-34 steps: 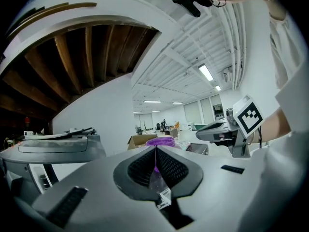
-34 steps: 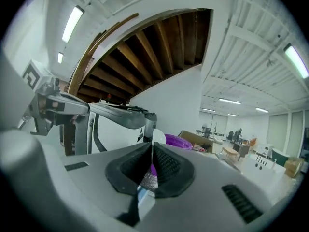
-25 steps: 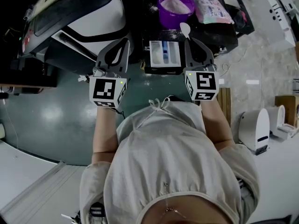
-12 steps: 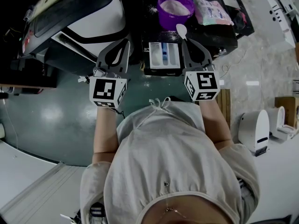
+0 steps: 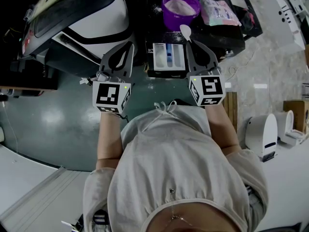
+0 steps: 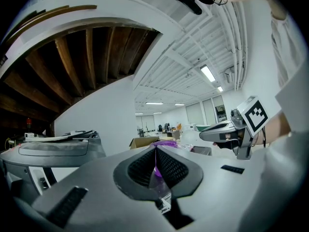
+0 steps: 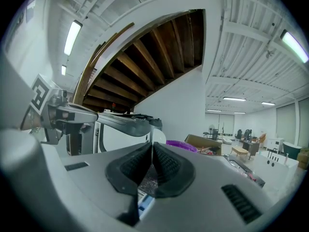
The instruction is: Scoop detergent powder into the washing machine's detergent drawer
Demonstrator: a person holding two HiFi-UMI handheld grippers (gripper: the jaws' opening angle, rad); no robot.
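Observation:
My right gripper (image 5: 189, 41) is shut on the handle of a white spoon (image 5: 185, 31); its bowl sticks out past the jaws, between the purple tub of detergent powder (image 5: 180, 6) and the open detergent drawer (image 5: 169, 57). In the right gripper view the spoon bowl (image 7: 157, 135) shows just over the shut jaws, and a bit of the drawer (image 7: 145, 203) shows below them. My left gripper (image 5: 130, 45) hangs left of the drawer, shut on nothing. The left gripper view shows its jaws (image 6: 156, 149) pressed together, with the purple tub (image 6: 164, 143) beyond.
The washing machine (image 5: 82, 13) fills the upper left. A pink packet (image 5: 219, 11) lies right of the tub on the dark top. A white appliance (image 5: 264, 132) stands on the floor at the right. The person's body covers the lower middle.
My right gripper has shifted a little to the left with the spoon, nearer the drawer. The left gripper has hardly moved.

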